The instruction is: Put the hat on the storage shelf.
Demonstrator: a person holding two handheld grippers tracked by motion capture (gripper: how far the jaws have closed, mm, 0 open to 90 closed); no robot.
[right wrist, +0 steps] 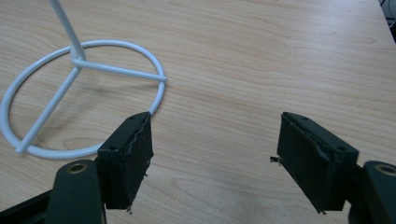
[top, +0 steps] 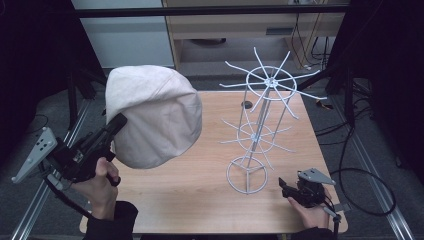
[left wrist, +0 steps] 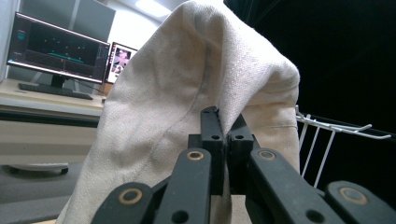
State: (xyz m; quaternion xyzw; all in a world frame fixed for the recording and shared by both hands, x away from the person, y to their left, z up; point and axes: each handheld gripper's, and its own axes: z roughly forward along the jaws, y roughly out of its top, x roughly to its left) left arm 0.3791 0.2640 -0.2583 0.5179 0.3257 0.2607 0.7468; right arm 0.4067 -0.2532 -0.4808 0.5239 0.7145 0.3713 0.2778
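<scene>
Table of pale wood carries the white wire rack, the landmark for these notes: round base ring, thin upright pole, two tiers of spoke arms.

Cream cloth hat, largest loose thing, is held up off the table, well to the left of the rack and about level with its upper tier. It hangs as a rounded dome, not touching the rack.

Left gripper: jaws pinched together on the hat's lower edge. Left gripper view shows the fabric caught between the two black jaws and draping up over them, with a bit of the rack's arm off to one side and monitors on a desk behind; none of that background shows from above.

Right gripper: jaws spread wide, nothing between them. It sits low, just right of the rack's base ring. Right gripper view shows one jaw just beside the ring, apparently not touching it, bare wood between the pads.

Left hand: raised, forearm angled up toward the hat. Right hand: low near the table's front edge, right of the rack.
</scene>
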